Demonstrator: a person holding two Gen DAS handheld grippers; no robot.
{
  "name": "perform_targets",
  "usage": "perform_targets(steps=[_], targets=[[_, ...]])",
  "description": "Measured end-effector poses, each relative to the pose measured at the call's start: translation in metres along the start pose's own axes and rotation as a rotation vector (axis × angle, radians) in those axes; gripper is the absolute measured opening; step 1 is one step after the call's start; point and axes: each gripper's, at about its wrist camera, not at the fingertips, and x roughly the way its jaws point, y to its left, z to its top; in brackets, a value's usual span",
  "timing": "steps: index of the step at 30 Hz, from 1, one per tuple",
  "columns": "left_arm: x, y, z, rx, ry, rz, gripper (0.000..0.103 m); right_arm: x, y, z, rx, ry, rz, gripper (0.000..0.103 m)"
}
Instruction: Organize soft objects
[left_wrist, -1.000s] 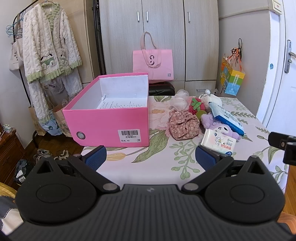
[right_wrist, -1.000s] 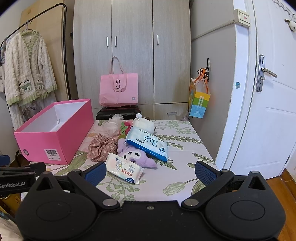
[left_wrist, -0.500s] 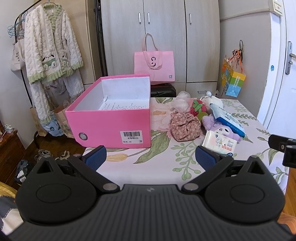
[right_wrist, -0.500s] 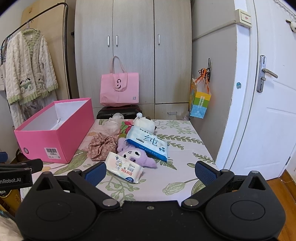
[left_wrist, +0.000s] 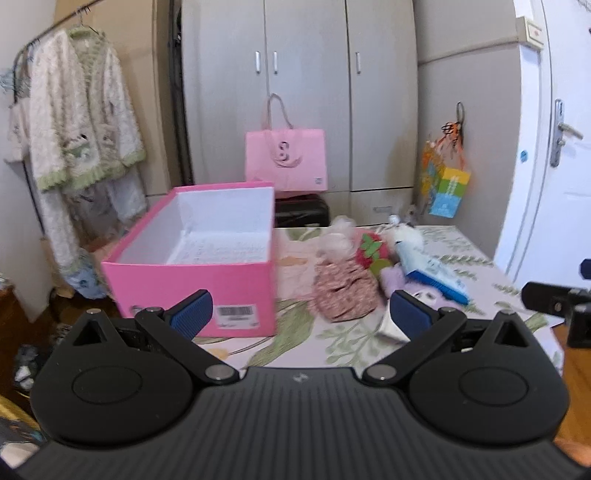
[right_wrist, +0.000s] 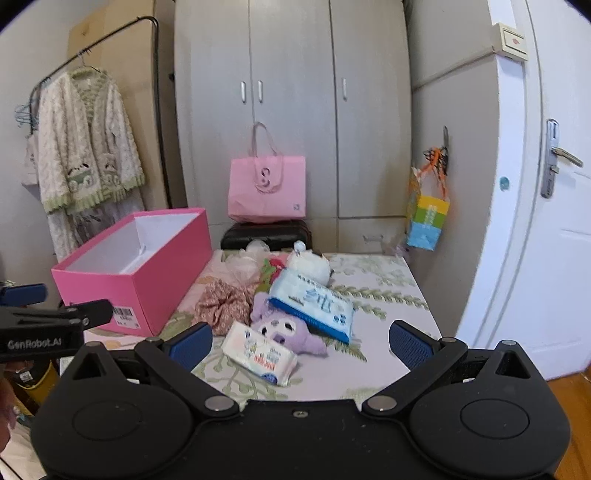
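My left tongs (left_wrist: 300, 314) are spread wide with nothing between them, hovering short of the floral-cloth worktop (right_wrist: 376, 291). Ahead and left of them sits the open pink cardboard box (left_wrist: 192, 280); just right of it I see the crumpled floral fabric pouch (left_wrist: 345, 291). My right tongs (right_wrist: 300, 341) gape empty too, with the small white wipes packet (right_wrist: 260, 352) lying between their tips, touching the purple plush toy (right_wrist: 284, 326) under the blue-edged tissue pack (right_wrist: 312, 304)
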Motion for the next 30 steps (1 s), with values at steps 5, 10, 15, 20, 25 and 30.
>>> perform_targets(steps=[5,10,15,20,25,30], targets=[[0.023,-0.012,0.007,0.018,-0.024,-0.023,0.103,0.022,-0.013,0.001,-0.032,-0.049,-0.011,0.103],[0.059,-0.025,0.011,0.025,-0.001,-0.055,0.103,0.054,-0.03,-0.004,-0.04,-0.105,-0.015,0.103],[0.095,-0.035,0.014,0.034,0.029,-0.098,0.103,0.098,-0.052,-0.01,0.004,-0.042,0.032,0.103],[0.128,-0.046,0.018,0.053,0.06,-0.15,0.1,0.137,-0.076,-0.015,0.108,0.045,0.095,0.097],[0.156,-0.065,0.024,0.089,0.073,-0.199,0.098,0.164,-0.086,-0.017,0.127,0.088,0.159,0.092],[0.18,-0.083,0.03,0.106,0.077,-0.265,0.082,0.186,-0.095,-0.024,0.175,0.147,0.249,0.089]])
